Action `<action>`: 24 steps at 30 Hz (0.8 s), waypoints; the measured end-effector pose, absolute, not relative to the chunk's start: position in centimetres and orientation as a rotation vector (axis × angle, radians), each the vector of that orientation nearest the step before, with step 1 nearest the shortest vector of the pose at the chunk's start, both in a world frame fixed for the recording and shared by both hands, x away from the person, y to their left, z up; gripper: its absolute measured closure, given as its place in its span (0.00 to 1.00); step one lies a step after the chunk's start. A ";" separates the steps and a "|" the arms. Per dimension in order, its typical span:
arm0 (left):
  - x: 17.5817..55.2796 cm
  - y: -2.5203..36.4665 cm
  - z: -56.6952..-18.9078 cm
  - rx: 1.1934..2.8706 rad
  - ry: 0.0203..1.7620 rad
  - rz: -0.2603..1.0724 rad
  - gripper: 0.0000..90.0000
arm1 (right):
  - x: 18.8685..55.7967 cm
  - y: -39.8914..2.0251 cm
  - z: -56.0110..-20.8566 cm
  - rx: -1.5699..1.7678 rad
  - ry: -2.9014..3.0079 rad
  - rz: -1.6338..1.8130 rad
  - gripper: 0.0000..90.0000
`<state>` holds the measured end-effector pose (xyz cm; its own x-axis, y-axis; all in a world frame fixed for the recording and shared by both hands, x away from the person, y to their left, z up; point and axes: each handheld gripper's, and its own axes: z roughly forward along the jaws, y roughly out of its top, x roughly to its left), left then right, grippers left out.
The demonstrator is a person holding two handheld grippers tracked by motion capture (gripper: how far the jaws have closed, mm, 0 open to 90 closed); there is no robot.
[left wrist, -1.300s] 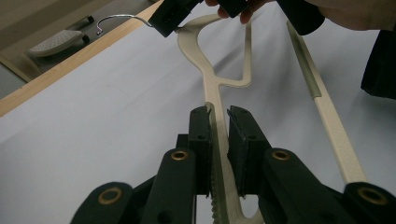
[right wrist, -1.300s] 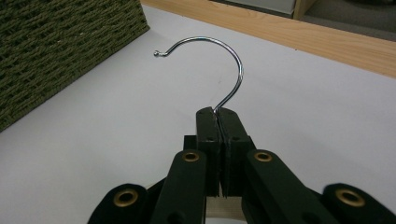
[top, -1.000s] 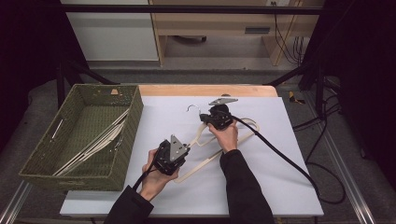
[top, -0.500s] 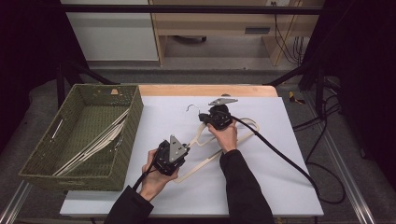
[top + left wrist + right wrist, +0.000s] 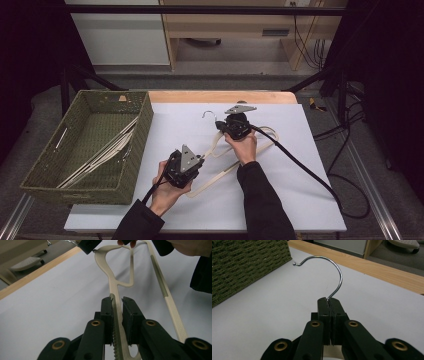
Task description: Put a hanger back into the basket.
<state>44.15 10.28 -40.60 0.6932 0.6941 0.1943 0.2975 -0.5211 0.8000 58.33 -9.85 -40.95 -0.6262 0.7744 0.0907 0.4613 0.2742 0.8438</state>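
A wooden cabinet (image 5: 235, 25) and a white panel (image 5: 117, 32) are standing beyond the table (image 5: 280, 200); cables (image 5: 345, 175) are trailing across grey floor (image 5: 385, 150).

The right gripper (image 5: 223, 126) hides the hanger's (image 5: 218, 170) neck, and the left gripper (image 5: 196, 161) covers one arm's end.

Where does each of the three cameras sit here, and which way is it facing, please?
High view: above the person's side of the table, looking forward and down; both forearms enter from the bottom.
Left gripper view: rides the left gripper, looking along its jaws, shut on the hanger arm; the other hand shows at top.
Right gripper view: rides the right gripper, jaws shut on the metal hook, facing the basket.
Shared: both gripper views show the same cream hanger.
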 end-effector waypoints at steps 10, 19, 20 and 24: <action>44.7 10.3 -40.4 2.100 0.763 0.587 0.76 | 57.1 -10.5 -40.2 1.058 2.182 1.299 0.99; 49.4 9.7 -41.3 2.036 0.850 0.407 0.45 | 56.1 -10.8 -40.9 1.011 2.161 1.317 0.99; 50.6 9.2 -41.7 2.036 0.863 0.361 0.45 | 55.9 -10.8 -40.8 1.010 2.156 1.327 0.99; 52.1 8.1 -42.3 2.055 0.865 0.301 0.53 | 55.7 -11.1 -40.8 0.993 2.148 1.344 0.99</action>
